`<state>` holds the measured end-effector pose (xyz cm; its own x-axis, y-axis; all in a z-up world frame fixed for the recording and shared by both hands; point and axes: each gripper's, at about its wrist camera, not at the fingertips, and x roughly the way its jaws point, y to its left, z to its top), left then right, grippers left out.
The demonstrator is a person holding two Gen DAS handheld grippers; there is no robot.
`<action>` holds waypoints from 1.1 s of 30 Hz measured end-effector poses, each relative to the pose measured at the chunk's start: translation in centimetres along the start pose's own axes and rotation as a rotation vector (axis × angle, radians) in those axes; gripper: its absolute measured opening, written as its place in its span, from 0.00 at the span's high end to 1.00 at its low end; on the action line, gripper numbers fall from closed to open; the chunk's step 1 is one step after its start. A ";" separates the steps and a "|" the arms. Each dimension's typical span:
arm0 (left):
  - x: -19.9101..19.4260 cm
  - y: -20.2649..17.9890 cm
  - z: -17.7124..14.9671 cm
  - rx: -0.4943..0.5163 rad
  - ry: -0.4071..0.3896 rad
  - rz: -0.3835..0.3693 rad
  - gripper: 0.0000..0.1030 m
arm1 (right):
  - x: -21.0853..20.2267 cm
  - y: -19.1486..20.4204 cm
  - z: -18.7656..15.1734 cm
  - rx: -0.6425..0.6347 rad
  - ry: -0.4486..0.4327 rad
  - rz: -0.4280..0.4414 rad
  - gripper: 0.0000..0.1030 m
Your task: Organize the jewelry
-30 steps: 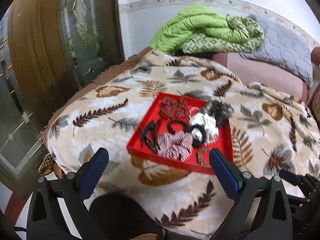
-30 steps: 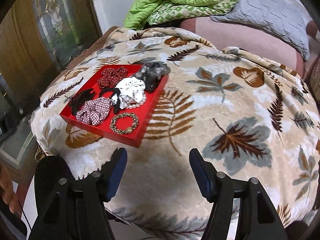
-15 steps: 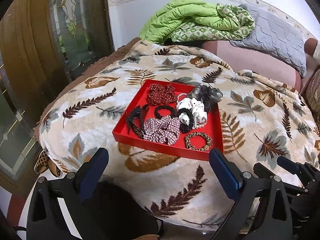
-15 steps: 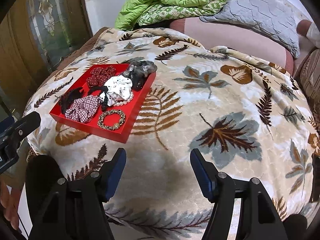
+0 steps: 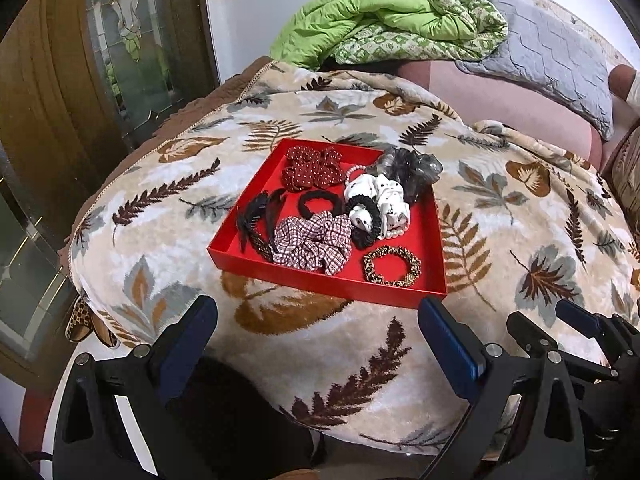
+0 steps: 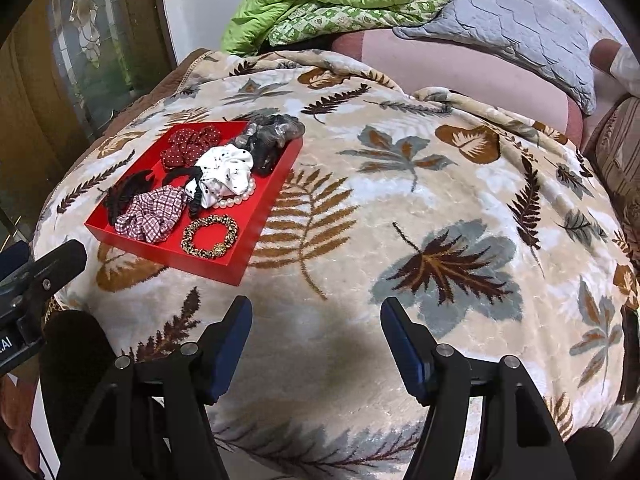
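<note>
Leaf-print blanket (image 6: 420,184) covers a bed, with a green quilt (image 5: 372,12) and grey pillow (image 5: 552,56) heaped at the far end and a glazed wooden door (image 5: 80,80) on the left. On the blanket's left part sits a red tray (image 5: 256,258), and all the pieces in view lie inside it: a red dotted scrunchie (image 5: 314,168) far left, a grey one (image 5: 412,168) far right, a white one (image 5: 380,196) over a pearl string (image 6: 236,198), a black band (image 5: 320,202), a black clip (image 5: 256,216), a plaid scrunchie (image 5: 316,240) and a leopard band (image 5: 392,266) at the near edge.

Nothing lies loose on the blanket. That fits either pieces gathered into the tray or a crowded heap waiting to be sorted out; the overlapping pile mid-tray looks the least tidy part.

Both tools hang over the bed's near edge, clear of the tray. The left tool (image 5: 318,340) has its fingers wide apart and holds nothing; so does the right tool (image 6: 316,344). Broad open blanket lies to the tray's right; the bed drops off close on its left and near sides.
</note>
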<state>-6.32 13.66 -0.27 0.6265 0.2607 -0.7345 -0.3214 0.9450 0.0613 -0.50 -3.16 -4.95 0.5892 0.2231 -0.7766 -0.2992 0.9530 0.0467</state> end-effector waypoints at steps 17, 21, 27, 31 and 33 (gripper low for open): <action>1.7 -0.8 -0.4 0.019 0.061 -0.006 0.03 | 0.7 -0.6 0.0 0.007 -0.004 -0.041 0.31; 1.9 -0.8 -0.5 0.020 0.067 -0.010 0.03 | 0.8 -0.7 0.0 0.008 -0.003 -0.049 0.31; 2.3 -0.9 -0.6 0.020 0.081 -0.022 0.03 | 1.1 -0.7 0.0 0.004 -0.001 -0.059 0.31; 2.5 -1.0 -0.7 0.024 0.086 -0.029 0.03 | 1.2 -0.7 -0.1 0.004 0.000 -0.062 0.31; 2.6 -1.0 -0.8 0.028 0.090 -0.033 0.03 | 1.2 -0.7 -0.1 0.004 0.000 -0.061 0.30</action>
<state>-4.92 13.19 -2.80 0.5699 0.2119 -0.7939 -0.2813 0.9581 0.0539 0.35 -3.58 -5.98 0.6061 0.1645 -0.7782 -0.2597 0.9657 0.0019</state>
